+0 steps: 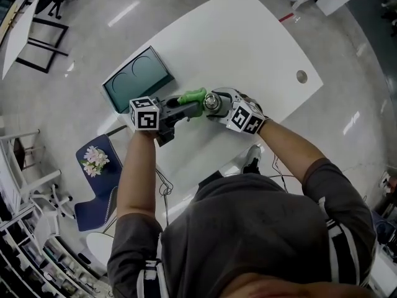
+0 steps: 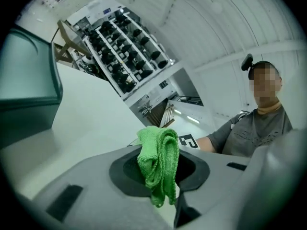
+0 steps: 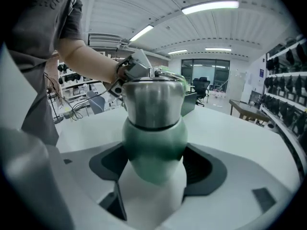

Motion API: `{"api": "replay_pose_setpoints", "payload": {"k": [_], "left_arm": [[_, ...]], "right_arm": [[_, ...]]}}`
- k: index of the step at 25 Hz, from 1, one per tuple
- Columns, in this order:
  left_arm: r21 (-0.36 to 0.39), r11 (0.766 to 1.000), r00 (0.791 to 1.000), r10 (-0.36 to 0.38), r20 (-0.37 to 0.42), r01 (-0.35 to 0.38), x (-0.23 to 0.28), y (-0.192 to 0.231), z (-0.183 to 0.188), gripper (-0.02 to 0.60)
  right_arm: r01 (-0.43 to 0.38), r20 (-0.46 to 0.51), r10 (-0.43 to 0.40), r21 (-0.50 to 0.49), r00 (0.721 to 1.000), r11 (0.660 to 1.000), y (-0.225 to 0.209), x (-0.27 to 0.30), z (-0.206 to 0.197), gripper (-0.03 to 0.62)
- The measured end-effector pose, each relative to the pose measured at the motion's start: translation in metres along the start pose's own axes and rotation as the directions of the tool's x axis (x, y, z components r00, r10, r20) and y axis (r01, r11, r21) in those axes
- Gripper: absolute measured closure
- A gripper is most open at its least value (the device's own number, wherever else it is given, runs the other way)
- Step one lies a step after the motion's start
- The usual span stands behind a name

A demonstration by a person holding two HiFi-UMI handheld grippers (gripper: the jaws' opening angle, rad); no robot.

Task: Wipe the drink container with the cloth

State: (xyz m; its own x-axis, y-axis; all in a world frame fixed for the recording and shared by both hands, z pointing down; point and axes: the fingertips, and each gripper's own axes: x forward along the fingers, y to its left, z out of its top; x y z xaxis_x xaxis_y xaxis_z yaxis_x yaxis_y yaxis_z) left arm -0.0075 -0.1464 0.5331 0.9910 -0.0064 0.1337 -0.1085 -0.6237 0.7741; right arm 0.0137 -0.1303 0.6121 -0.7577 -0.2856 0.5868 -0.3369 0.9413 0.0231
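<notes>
Cloth point(image 1: 193, 96) and drink container point(image 1: 215, 102) meet at mid-frame in the head view, held up over the white counter point(image 1: 248, 48). The left gripper point(image 1: 187, 107) has its fingers pinching a bunched fold of the green cloth. The right gripper point(image 1: 220, 105) has its fingers spread wide around the container's green lower body, clamping it with the steel top pointing away from that hand.

Judged from this, pick-up of both things is done and the wiping itself is at hand or just under way. The cloth sits at the container's top end, though actual contact cannot be confirmed, and no frame shows how much of the surface has been covered. The body and sides seem left to do.

Only the head view shows the two things together, plus a teal tray point(image 1: 138, 79) in the upper left. The left gripper view shows the cloth hanging loose from the pinch but no container. The right gripper view shows the seating of the container between the fingers.
</notes>
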Motion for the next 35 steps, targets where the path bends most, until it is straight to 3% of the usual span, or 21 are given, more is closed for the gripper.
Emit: {"api": "replay_pose_setpoints", "payload": {"k": [7,11,18,21,26,32,35], "left_arm": [[-0.089,0.996,0.994,-0.008,0.11,0.018,-0.002,-0.022,-0.03,0.5],[-0.11,0.993,0.991,-0.024,0.129,0.039,0.001,-0.034,-0.041,0.5],[-0.136,0.991,0.988,0.006,0.152,0.014,-0.014,-0.043,-0.05,0.499],[-0.166,0.986,0.97,0.023,0.241,0.018,-0.027,-0.043,-0.042,0.499],[-0.209,0.975,0.908,0.151,0.39,-0.072,-0.06,-0.028,-0.024,0.499],[-0.154,0.975,0.884,0.213,0.417,-0.162,-0.075,-0.039,-0.009,0.499],[-0.091,0.971,0.871,0.237,0.43,-0.219,-0.077,-0.051,0.003,0.499]], "right_arm": [[0.005,-0.016,-0.005,0.002,1.0,1.0,0.002,-0.002,0.0,0.244],[0.015,-0.03,-0.014,0.009,0.999,1.0,0.004,-0.004,0.0,0.246],[0.03,-0.067,-0.028,0.035,0.997,0.999,0.002,-0.002,0.003,0.244],[0.04,-0.077,-0.039,0.013,0.996,0.999,0.0,-0.003,0.003,0.244],[0.036,-0.088,-0.037,-0.02,0.995,0.999,0.0,0.0,0.004,0.238],[0.009,-0.053,-0.01,-0.028,0.999,1.0,0.002,-0.014,0.017,0.189],[0.025,-0.018,-0.026,-0.029,1.0,0.999,0.0,-0.034,0.032,0.186]]}}
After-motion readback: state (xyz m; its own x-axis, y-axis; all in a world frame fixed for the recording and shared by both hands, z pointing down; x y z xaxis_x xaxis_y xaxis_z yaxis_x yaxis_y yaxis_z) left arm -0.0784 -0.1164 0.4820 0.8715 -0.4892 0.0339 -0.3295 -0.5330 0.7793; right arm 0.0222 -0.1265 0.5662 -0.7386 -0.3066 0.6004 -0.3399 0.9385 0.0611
